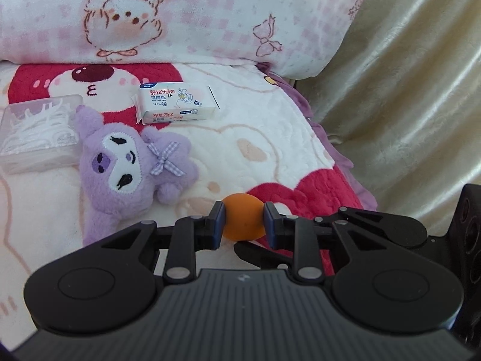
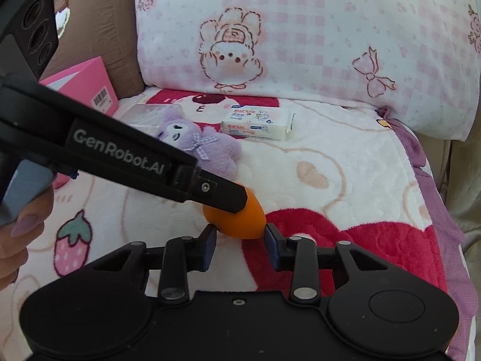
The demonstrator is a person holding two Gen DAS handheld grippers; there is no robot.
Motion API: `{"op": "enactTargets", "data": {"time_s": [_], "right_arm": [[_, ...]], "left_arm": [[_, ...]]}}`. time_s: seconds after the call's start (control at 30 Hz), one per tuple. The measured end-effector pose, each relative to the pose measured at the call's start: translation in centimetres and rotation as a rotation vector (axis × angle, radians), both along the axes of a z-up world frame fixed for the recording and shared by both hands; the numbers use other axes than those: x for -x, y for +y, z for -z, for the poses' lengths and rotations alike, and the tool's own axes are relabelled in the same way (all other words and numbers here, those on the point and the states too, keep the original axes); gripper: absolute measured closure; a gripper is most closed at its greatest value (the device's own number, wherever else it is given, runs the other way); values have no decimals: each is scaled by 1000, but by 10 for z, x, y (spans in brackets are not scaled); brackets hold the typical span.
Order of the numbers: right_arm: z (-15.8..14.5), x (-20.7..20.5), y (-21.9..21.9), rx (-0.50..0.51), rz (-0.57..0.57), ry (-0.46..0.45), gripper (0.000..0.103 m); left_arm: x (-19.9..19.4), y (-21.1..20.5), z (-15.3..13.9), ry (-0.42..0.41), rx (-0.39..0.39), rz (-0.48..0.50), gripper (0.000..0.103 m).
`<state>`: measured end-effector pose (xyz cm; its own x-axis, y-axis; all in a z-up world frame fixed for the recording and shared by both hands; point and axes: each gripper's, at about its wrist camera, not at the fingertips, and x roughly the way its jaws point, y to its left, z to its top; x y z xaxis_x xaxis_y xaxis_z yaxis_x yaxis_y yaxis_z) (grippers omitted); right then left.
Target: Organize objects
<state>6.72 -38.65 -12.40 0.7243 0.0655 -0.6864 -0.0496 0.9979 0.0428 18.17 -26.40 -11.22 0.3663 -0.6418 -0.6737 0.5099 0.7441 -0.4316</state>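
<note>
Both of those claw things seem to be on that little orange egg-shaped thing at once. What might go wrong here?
The orange ball is smooth and rounded, pinched between the left gripper fingers, with the right gripper fingers at its sides too. It could squirt out during the handover. If dropped, it may roll across the soft blanket toward the purple plush toy or off the edge.

It was a home bedroom: a fleece cartoon blanket (image 1: pixel 255 138) covered the bed, with a pink checked pillow (image 2: pixel 315 30) and a purple plush toy (image 1: pixel 126 165).
</note>
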Motion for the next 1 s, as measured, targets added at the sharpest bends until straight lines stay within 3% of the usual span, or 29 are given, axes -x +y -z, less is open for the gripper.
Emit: {"op": "enactTargets", "data": {"time_s": [0.23,0.43,0.77,1.0], "right_arm": [[-12,13,23,32,-61,2,62],[-28,18,41,36,-88,-2,62],[-48,33,73,51,-143,-22,53],[-62,44,91,50,-165,-44,51]], "left_arm": [[13,20,-10,38,-4,14,77],[24,38,-26,19,-9,10,77],[42,75,-44,77,22,9,77],[59,96,-59,68,35,-2,77]]}}
